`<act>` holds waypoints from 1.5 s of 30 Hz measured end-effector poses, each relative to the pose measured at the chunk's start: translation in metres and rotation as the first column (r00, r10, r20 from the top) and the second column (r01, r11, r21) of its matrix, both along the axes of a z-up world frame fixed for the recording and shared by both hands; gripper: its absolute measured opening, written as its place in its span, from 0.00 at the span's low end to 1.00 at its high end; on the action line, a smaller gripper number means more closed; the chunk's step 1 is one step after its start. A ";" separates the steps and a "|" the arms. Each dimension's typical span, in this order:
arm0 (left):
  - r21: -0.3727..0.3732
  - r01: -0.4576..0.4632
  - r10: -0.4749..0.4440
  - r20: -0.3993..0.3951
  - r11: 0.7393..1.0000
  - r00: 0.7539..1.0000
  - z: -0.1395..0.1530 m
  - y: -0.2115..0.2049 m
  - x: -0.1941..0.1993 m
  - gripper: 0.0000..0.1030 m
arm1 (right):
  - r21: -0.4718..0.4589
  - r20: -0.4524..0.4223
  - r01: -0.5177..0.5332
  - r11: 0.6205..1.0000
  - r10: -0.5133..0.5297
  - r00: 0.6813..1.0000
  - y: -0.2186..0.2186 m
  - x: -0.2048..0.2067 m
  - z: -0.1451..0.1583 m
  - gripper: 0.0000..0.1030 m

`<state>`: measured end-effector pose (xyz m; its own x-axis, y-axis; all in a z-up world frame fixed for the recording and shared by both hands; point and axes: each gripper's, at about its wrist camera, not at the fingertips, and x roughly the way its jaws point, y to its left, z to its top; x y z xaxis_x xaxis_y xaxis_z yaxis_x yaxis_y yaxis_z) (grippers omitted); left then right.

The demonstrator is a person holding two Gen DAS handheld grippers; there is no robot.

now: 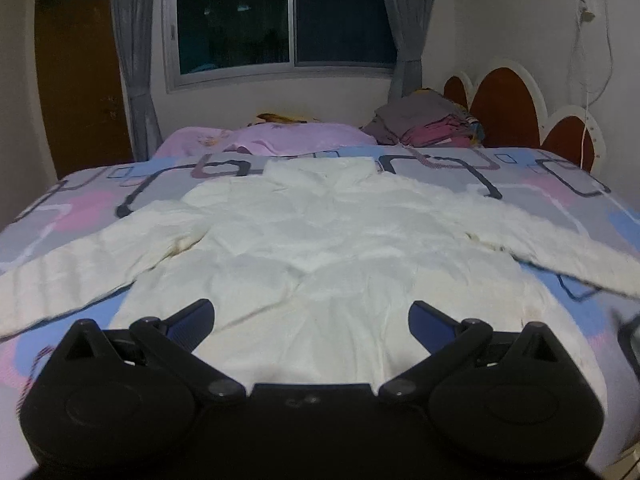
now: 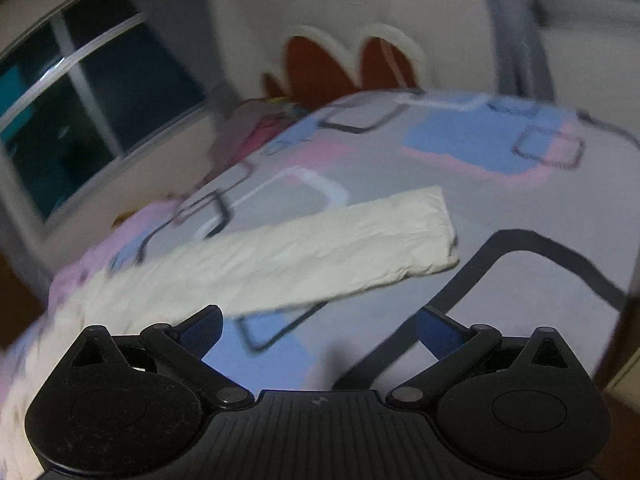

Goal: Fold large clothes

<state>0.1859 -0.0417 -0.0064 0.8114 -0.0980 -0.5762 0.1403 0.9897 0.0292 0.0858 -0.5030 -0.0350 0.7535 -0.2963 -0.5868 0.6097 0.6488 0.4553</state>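
The left hand-held gripper (image 1: pixel 312 322), jaws spread wide and empty, hovers over the near hem of a white long-sleeved shirt (image 1: pixel 312 240) lying flat on a patterned bed (image 1: pixel 560 196), sleeves out to both sides. Only the blurred right wrist view shows the right sleeve's cuff (image 2: pixel 424 232), just beyond the spread, empty right hand-held gripper (image 2: pixel 318 330). Far off lie folded clothes (image 1: pixel 432 124) and a window (image 1: pixel 286 16).

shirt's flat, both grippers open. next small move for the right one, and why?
Probably bring the right gripper forward onto the cuff end of the right sleeve and close on it. The white shirt lies spread with both sleeves out, nothing folded yet, and that sleeve sits just ahead of the open jaws.
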 end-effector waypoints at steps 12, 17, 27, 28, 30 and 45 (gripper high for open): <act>0.026 -0.027 0.029 -0.085 0.999 0.996 -0.004 -0.053 0.097 1.00 | 0.312 0.019 0.133 0.941 -0.146 0.989 -0.087 0.022 -0.065 0.60; 0.025 -0.044 0.047 -0.119 0.999 0.992 -0.010 -0.049 0.112 1.00 | 0.289 0.023 0.160 0.944 -0.174 0.985 -0.088 0.021 -0.063 0.52; -0.019 -0.099 0.096 -0.110 0.995 0.989 -0.003 0.005 0.140 0.95 | -0.073 0.060 -0.032 0.997 0.036 0.998 -0.033 0.089 0.015 0.10; -0.018 -0.103 0.100 -0.105 0.995 0.989 -0.002 0.011 0.144 0.92 | -0.116 0.074 -0.080 0.990 0.089 0.993 -0.017 0.101 0.027 0.09; -0.034 -0.105 0.100 -0.110 0.994 0.989 -0.001 0.021 0.153 0.78 | -0.198 0.086 -0.169 0.966 0.189 0.978 0.017 0.127 0.045 0.07; -0.155 -0.139 0.107 -0.201 0.978 0.974 -0.026 0.128 0.175 0.84 | -0.255 -0.123 -0.792 0.555 0.794 0.596 0.342 0.268 -0.006 0.07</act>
<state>0.3613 0.0864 -0.0320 0.6996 -0.1123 -0.7056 0.0041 0.9882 -0.1531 0.3541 -0.1608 -0.0409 0.7623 0.2877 -0.5798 -0.2119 0.9573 0.1965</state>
